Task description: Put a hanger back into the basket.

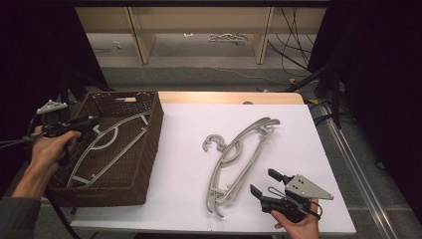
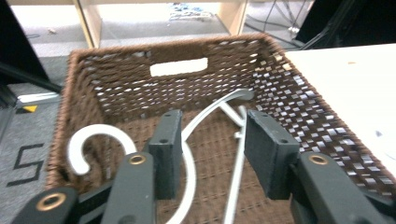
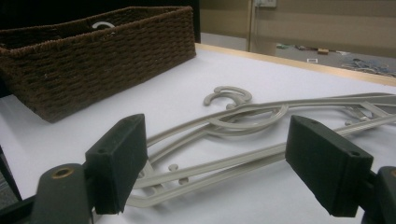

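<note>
While the left gripper (image 1: 84,122) hung over the near-left part of the woven basket (image 1: 149,149), its jaws stood parted with nothing pinched between them; the left gripper view looked straight down past both pads (image 2: 166,140) into the basket. One grey hanger in the basket (image 1: 107,142) lay flat on the basket floor, hook toward the left wall, its arms running toward the far right corner. From the left gripper view that hanger (image 2: 187,154) sat below the jaws, not touched by either pad. Basket stood on the left end of the white table (image 1: 189,119), a cut-out handle in its far wall. The stacked hangers on the table (image 1: 239,159) lay well apart from the basket, on the white surface right of centre, hook end pointing left, long arms running diagonally from near to far right; looked like two nested together, exact count unclear. The right gripper (image 1: 266,185) sat at the near right edge of the table, held low, aimed at the near end of those hangers. Its jaws were wide apart and empty; in the right gripper view the hangers (image 3: 243,126) lay on the table just beyond the pads, between them in line of sight, no contact visible.
</note>
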`<state>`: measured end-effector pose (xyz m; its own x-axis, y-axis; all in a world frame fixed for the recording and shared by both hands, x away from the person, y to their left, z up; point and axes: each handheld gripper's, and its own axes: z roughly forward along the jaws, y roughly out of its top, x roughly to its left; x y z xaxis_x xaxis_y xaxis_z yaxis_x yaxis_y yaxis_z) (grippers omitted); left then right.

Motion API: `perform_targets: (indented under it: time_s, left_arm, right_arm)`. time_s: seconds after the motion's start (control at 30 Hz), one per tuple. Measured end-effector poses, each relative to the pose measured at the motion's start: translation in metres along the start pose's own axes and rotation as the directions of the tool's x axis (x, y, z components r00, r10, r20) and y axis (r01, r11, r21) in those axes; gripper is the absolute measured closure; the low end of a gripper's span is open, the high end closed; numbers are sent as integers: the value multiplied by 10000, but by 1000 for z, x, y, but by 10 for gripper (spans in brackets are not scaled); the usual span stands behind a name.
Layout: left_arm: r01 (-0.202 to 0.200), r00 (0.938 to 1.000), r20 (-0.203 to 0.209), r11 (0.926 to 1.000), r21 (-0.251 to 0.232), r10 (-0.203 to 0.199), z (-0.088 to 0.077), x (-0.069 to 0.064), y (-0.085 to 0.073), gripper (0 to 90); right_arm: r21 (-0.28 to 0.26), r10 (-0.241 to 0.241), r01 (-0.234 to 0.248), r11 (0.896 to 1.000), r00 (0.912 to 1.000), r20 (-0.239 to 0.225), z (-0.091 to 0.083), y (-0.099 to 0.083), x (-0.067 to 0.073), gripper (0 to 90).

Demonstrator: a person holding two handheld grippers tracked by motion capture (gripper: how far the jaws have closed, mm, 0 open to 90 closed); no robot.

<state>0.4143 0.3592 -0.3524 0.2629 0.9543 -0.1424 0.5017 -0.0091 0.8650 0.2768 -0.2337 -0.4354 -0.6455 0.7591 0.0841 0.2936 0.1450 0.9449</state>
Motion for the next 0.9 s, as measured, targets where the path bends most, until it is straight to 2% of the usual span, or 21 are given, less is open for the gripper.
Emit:
perform_targets:
  time_s: [0.1, 0.13, 0.3, 0.4, 0.6, 0.73, 0.87, 0.9]
  left_arm:
    - [529, 9974, 509, 9976, -438, -506, -5, -12, 0, 494]
    - [647, 9965, 568, 9966, -504, -619, -6, -17, 0, 478]
    - [524, 9939, 1016, 9951, -834, -438, -8, -46, -2, 406]
    - [542, 9915, 1233, 9929, -1061, -409, -8, -62, -5, 388]
    - [525, 9871, 1566, 9914, -1195, -334, 0, -84, -13, 349]
    - [567, 9803, 1946, 9911, -1207, -323, 2, -99, -17, 318]
    - [231, 9755, 2199, 9918, -1256, 51, 4, -118, -19, 293]
    - [189, 9723, 2334, 9917, -1271, 114, 4, -123, -19, 295]
  right_arm:
    - [2, 59, -59, 10000, 10000, -11, 0, 0, 0, 219]
    - [-68, -5, 5, 10000, 10000, 34, 0, 0, 0, 219]
    - [-39, 69, -69, 10000, 10000, 26, 0, 0, 1, 217]
    - [-197, 43, -42, 9998, 10000, 43, 0, 0, 0, 216]
    - [-235, 88, -89, 9997, 10000, -41, 0, 0, 0, 216]
    - [-237, 124, -125, 9996, 9999, -40, 1, 0, 0, 215]
    - [-246, 75, -76, 9997, 10000, -32, 0, 0, 0, 215]
    - [-243, 79, -80, 9997, 10000, -34, 0, 0, 0, 215]
